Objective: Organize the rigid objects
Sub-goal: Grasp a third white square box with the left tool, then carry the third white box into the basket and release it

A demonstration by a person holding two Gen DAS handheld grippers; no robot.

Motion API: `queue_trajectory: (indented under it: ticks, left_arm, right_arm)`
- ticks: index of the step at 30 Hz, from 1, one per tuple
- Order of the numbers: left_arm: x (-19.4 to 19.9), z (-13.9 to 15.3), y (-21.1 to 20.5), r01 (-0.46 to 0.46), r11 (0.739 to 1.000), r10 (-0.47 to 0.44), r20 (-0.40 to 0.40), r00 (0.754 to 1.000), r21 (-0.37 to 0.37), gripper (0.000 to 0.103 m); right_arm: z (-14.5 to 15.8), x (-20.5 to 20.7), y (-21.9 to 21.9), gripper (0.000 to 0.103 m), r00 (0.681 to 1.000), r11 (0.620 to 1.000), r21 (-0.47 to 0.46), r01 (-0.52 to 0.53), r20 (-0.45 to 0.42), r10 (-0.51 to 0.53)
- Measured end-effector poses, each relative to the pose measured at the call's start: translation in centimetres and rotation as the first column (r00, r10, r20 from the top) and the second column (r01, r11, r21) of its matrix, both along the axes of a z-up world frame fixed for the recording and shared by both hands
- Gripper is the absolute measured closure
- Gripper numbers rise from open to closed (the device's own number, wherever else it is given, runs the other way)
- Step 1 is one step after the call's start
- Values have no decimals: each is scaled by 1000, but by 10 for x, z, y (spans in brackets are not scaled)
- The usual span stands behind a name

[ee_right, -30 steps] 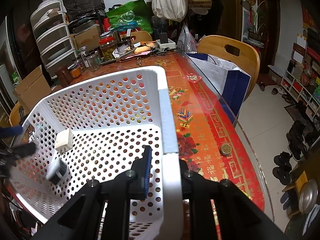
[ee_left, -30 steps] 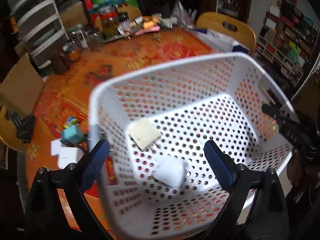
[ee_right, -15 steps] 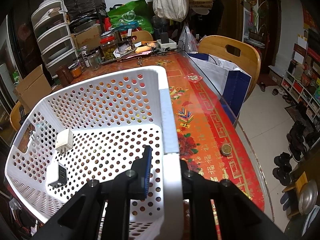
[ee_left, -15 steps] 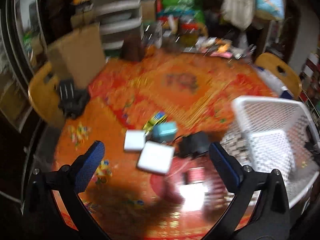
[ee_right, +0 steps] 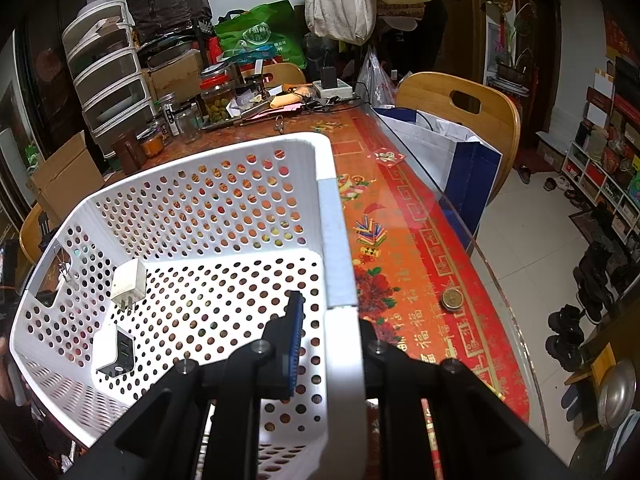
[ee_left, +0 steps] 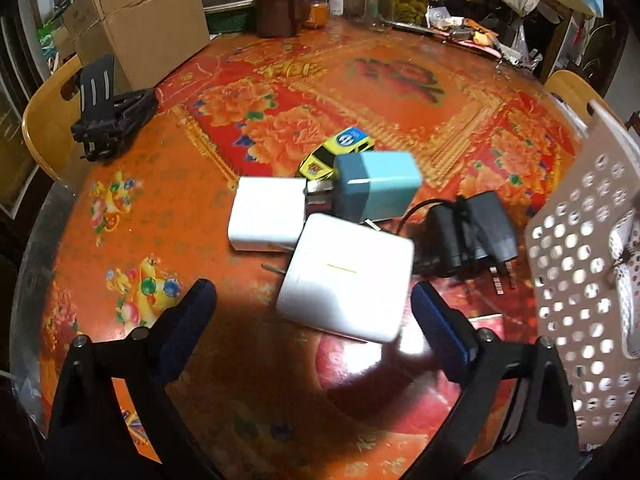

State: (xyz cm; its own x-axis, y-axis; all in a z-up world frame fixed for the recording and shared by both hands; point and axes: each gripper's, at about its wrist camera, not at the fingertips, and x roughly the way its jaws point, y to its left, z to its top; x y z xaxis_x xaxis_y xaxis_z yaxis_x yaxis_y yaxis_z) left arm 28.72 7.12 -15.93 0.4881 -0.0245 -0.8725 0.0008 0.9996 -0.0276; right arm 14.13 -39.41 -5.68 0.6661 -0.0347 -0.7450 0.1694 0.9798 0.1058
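Note:
My left gripper (ee_left: 312, 308) is open and empty, low over the table, straddling a large white charger block (ee_left: 346, 276). Just beyond lie a smaller white charger (ee_left: 266, 214), a light blue charger (ee_left: 378, 184), a yellow toy car (ee_left: 336, 150) and a black adapter with cable (ee_left: 472, 236). My right gripper (ee_right: 332, 320) is shut on the right wall of the white perforated basket (ee_right: 332, 232). Inside the basket lie a cream plug charger (ee_right: 128, 280) and a white multi-port charger (ee_right: 114, 354). The basket's wall shows at the right of the left wrist view (ee_left: 580, 264).
A black folding stand (ee_left: 112, 116) sits at the table's left edge by a cardboard box (ee_left: 148, 20). Jars and clutter (ee_right: 216, 96) line the far side. A coin (ee_right: 452, 299) lies right of the basket. Wooden chairs (ee_right: 460, 108) ring the table.
My left gripper has swung out of the basket to the left and come down over the chargers on the table. The right gripper and the basket have stayed put.

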Motion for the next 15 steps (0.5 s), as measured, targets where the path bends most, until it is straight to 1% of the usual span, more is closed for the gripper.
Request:
queue_trajectory:
  ticks: [2, 4, 5, 6, 8, 11, 15]
  left_arm:
    - [3, -10, 1, 2, 1000, -2, -17, 1000, -22, 19]
    - [2, -8, -2, 7, 1000, -7, -7, 1000, -22, 25]
    - [2, -7, -4, 12, 1000, -12, -5, 1000, -23, 32]
    - [1, -5, -7, 24, 999, -24, 2, 1000, -26, 45]
    - [-1, -2, -11, 12, 1000, -12, 14, 1000, 15, 45]
    - [-8, 3, -11, 0, 1000, 0, 44, 999, 15, 46]
    - [-21, 21, -8, -18, 999, 15, 104, 994, 33, 46]
  right_arm:
    - [0, 0, 0, 89, 1000, 1000, 0, 0, 0, 0]
    - [0, 0, 0, 89, 1000, 1000, -1, -2, -1, 2]
    - [0, -1, 0, 89, 1000, 1000, -2, -2, -1, 2]
    - [1, 0, 0, 89, 1000, 1000, -3, -2, -1, 2]
    - [1, -1, 0, 89, 1000, 1000, -1, -2, -1, 2]
    - [1, -1, -1, 89, 1000, 1000, 2, -4, 1, 4]
    - [1, -1, 0, 89, 1000, 1000, -5, -7, -1, 7]
